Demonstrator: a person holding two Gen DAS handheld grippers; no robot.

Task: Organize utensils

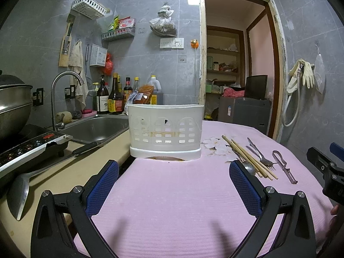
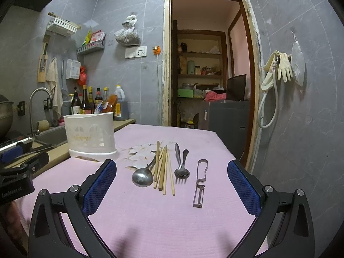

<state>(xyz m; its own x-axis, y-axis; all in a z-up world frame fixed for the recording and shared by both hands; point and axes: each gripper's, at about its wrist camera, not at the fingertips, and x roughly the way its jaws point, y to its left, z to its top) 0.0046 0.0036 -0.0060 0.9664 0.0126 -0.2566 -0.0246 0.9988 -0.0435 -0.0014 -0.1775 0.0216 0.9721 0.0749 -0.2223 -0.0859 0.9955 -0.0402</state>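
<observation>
A white slotted utensil holder (image 1: 166, 130) stands upright on the pink mat (image 1: 172, 204), straight ahead of my open, empty left gripper (image 1: 174, 185). It also shows at the left in the right wrist view (image 2: 91, 134). Ahead of my open, empty right gripper (image 2: 172, 185) lie a metal spoon (image 2: 143, 175), several wooden chopsticks (image 2: 163, 167), two forks (image 2: 181, 165) and a peeler (image 2: 200, 185), side by side on the mat (image 2: 172, 215). The same utensils lie right of the holder in the left wrist view, with chopsticks (image 1: 247, 157) and peeler (image 1: 283, 166).
A sink (image 1: 96, 129) with tap, sauce bottles (image 1: 114, 96), an induction cooker (image 1: 28, 146) with a pot and a ladle (image 1: 19, 191) are on the counter to the left. An open doorway (image 2: 206, 64) is behind the table. The wall is close on the right.
</observation>
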